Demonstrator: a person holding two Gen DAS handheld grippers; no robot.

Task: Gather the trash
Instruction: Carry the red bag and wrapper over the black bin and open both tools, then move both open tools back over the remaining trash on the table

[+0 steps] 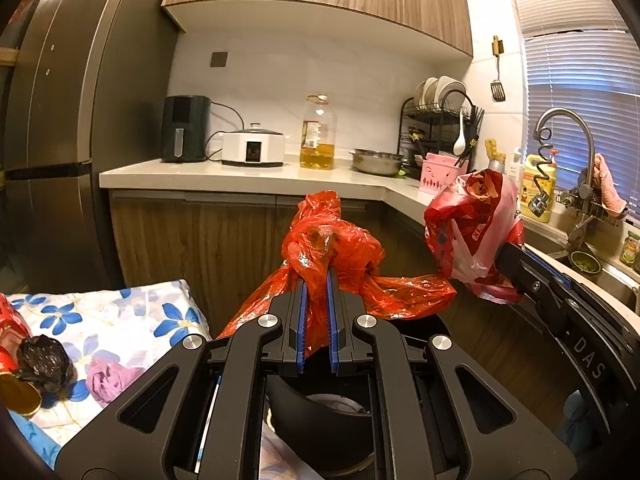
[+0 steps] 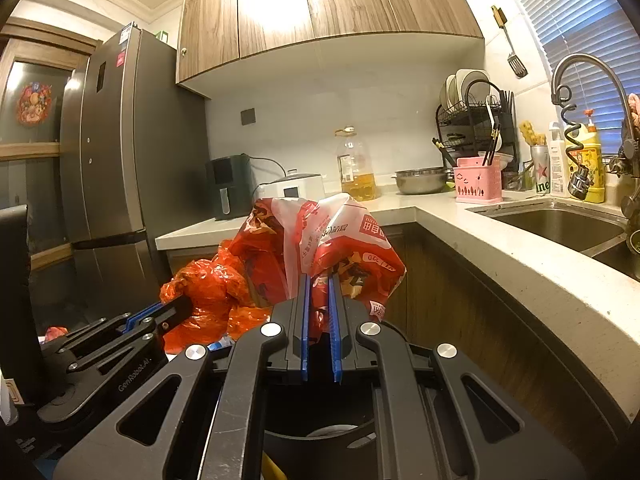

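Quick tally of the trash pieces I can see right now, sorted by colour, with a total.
Red or orange: 2, the crinkled orange-red plastic bag in the left gripper and the red-and-white printed plastic bag in the right gripper
Black: 1, the crumpled black plastic wad on the blue-flowered cloth
Purple: 1, the crumpled purple wad
Total: 4

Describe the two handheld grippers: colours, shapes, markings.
Both match. The left gripper and right gripper have matte black angular linkage arms with triangular cut-outs, round silver pivot bolts and ridged blue pads. White lettering reads "GenRobot.AI" on the left body, "DAS" on the right. No cables or sleeves visible.
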